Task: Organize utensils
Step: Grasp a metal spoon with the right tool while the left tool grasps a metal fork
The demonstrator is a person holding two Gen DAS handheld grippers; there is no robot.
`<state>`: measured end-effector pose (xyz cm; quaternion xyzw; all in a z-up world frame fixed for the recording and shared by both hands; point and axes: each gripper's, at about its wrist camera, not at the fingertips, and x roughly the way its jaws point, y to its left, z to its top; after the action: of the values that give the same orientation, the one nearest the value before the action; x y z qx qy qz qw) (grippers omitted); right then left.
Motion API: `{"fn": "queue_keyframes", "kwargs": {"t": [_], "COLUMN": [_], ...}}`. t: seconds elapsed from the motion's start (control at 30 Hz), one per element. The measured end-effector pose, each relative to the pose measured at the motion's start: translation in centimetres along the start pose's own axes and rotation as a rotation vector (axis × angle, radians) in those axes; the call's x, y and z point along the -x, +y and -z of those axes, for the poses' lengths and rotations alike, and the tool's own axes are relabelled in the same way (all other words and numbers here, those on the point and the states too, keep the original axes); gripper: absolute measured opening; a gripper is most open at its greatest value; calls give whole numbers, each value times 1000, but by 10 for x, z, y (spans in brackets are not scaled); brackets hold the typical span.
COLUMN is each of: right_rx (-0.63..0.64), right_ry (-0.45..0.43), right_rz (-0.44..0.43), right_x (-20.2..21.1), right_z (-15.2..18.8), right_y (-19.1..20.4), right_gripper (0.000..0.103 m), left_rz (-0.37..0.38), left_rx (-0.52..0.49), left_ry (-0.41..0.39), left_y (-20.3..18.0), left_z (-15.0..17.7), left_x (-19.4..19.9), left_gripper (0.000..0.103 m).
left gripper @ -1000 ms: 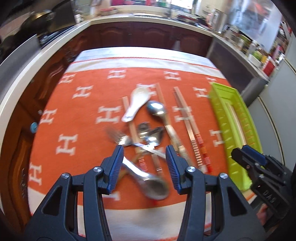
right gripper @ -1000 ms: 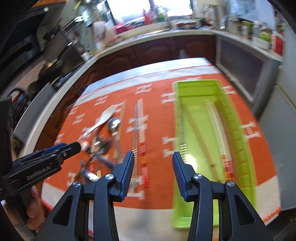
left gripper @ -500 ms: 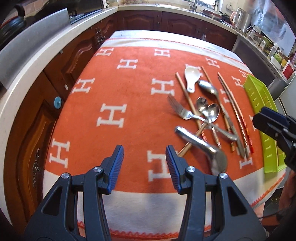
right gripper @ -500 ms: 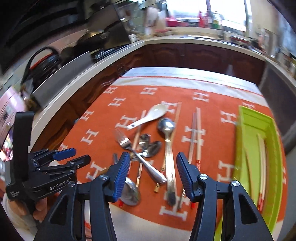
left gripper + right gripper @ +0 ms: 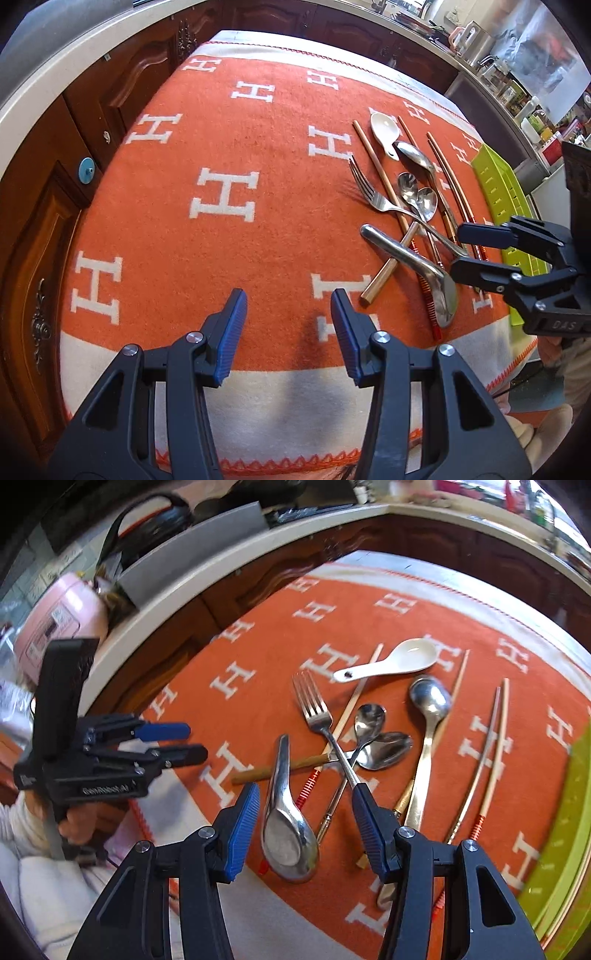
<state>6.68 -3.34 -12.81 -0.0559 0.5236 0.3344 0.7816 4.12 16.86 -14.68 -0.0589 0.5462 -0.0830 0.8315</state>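
A pile of utensils lies on the orange cloth (image 5: 229, 155): a fork (image 5: 314, 709), a white ceramic spoon (image 5: 402, 661), a steel soup spoon (image 5: 288, 834), two small spoons (image 5: 369, 716), a gold-handled spoon (image 5: 430, 698) and several chopsticks (image 5: 495, 738). My right gripper (image 5: 306, 790) hovers open over the pile, above the steel soup spoon's handle, pressing on nothing. My left gripper (image 5: 288, 299) stands open over bare cloth, left of the pile. The green tray (image 5: 561, 830) lies at the right, with chopsticks along its far edge.
The cloth's white near border (image 5: 295, 398) hangs at the table's front edge. Dark wooden cabinets (image 5: 92, 110) and a pale counter (image 5: 221, 572) ring the table on the left and far sides. A pink appliance (image 5: 59, 616) stands on the counter. A hand (image 5: 77, 823) holds the left gripper's handle.
My left gripper has moved left off the utensil pile to bare cloth. My right gripper has swung left from the green tray to over the pile, rolling as it went, its jaws slightly wider.
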Motion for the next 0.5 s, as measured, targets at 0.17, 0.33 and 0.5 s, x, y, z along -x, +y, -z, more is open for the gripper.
{"fn": "queue_keyframes", "kwargs": {"t": [0.17, 0.33, 0.5], "right_rx": [44, 78, 119], "right_ry": [37, 93, 119], "right_rz": [-74, -160, -214], "right_x": [-15, -31, -38], "right_z": [-7, -8, -9], "right_y": [-5, -9, -9], "right_gripper": [49, 33, 33], "left_rz": [9, 7, 4], "left_rx": [-2, -8, -2], "left_ry": [7, 11, 13], "left_y": [0, 1, 2], "left_z": [-6, -12, -17], "left_x": [-6, -10, -13], "left_gripper": [44, 44, 44]}}
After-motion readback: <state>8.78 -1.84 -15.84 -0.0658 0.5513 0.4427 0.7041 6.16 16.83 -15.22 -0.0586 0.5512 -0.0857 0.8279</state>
